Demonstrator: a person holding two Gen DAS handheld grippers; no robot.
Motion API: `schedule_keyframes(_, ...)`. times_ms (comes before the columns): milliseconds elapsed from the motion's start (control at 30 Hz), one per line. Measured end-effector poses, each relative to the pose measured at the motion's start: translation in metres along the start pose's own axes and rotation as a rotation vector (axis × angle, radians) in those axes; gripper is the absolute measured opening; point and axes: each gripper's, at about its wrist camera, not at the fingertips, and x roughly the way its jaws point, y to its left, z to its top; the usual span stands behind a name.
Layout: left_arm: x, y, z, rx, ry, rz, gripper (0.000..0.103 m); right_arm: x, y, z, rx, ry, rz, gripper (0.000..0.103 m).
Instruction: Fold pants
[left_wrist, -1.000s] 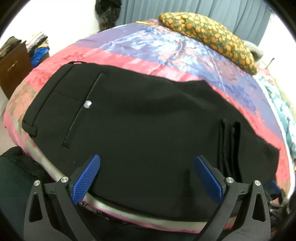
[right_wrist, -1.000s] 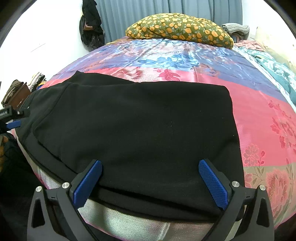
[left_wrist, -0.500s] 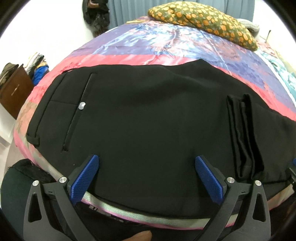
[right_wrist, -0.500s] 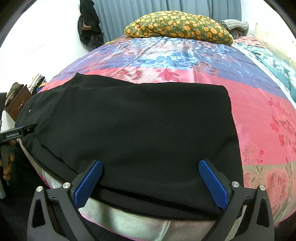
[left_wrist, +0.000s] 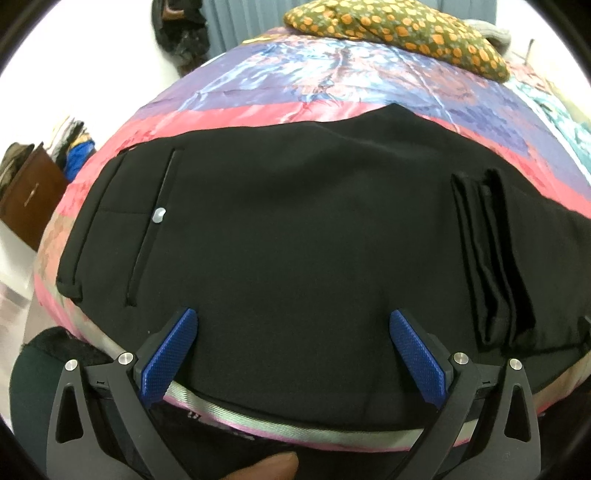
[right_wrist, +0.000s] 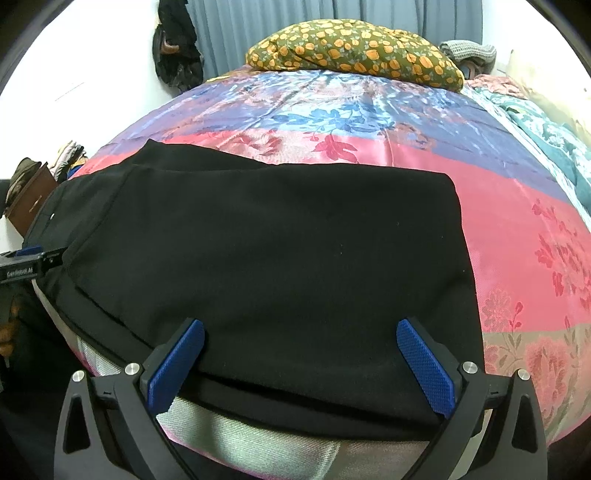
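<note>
- Pants (left_wrist: 295, 236), black, lie flat across the near part of the bed (right_wrist: 369, 118), on its floral pink, purple and blue satin cover, reaching the near edge.
- Left wrist view: we see the waistband end at left, with a welt pocket and a small pale button (left_wrist: 159, 215). At right, the leg ends are folded back on top, giving stacked edges (left_wrist: 487, 258).
- Right wrist view: the fold reads as one smooth black panel (right_wrist: 280, 266) with a straight right edge.
- Left gripper (left_wrist: 293, 356): jaws spread wide, nothing between them, poised at the near edge of the pants.
- Right gripper (right_wrist: 301, 363): jaws likewise wide apart and empty, at the near hem.
- An orange-spotted pillow (right_wrist: 354, 50) sits at the far end of the bed.
</note>
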Motion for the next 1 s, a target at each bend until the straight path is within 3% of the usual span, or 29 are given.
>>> schedule_keyframes(233,-0.001,-0.003,-0.001,0.023,-0.002,0.021,0.103,-0.005,0.001,0.003,0.015,-0.003,-0.008,0.103)
schedule_keyframes(367,-0.005,0.000,-0.001,0.015,-0.016,0.004,0.103,-0.032,-0.003,0.003,0.032,-0.115,-0.039,0.103)
schedule_keyframes(467,-0.012,0.003,0.000,-0.012,-0.036,-0.036,0.103,-0.057,-0.007,0.003,0.029,-0.213,-0.119,0.103)
schedule_keyframes(700,-0.041,0.018,0.008,-0.078,-0.137,-0.099,0.103,-0.078,-0.010,0.005,-0.017,-0.290,-0.285,0.103)
schedule_keyframes(867,-0.047,0.040,0.014,-0.091,-0.143,-0.062,0.103,-0.079,-0.013,0.006,-0.022,-0.279,-0.283,0.103)
schedule_keyframes(1000,-0.050,0.093,0.032,-0.162,-0.133,-0.071,0.103,-0.090,-0.015,0.001,-0.007,-0.296,-0.270,0.103)
